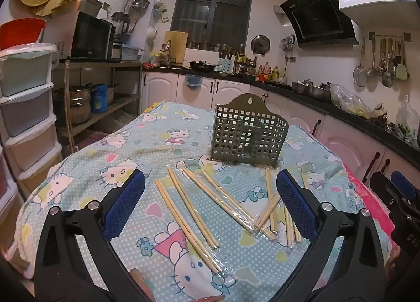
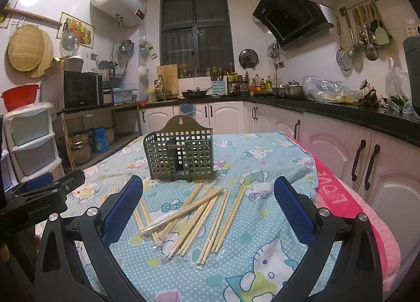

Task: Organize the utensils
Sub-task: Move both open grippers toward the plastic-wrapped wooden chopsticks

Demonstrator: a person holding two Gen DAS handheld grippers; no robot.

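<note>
Several pairs of wooden chopsticks in clear wrappers (image 1: 223, 205) lie scattered on the Hello Kitty cloth; they also show in the right wrist view (image 2: 194, 218). An olive-green perforated utensil holder (image 1: 248, 134) stands upright behind them, empty as far as I can see, and it shows in the right wrist view (image 2: 179, 155) too. My left gripper (image 1: 210, 199) is open and empty, hovering above the chopsticks. My right gripper (image 2: 208, 202) is open and empty, also above the chopsticks. Each gripper shows at the edge of the other's view.
The table (image 2: 262, 249) is covered by the blue cartoon cloth with a pink towel edge (image 2: 341, 205) on the right. White cabinets (image 2: 367, 160) and a dark counter run along the right. Plastic drawers (image 1: 26, 118) stand at the left.
</note>
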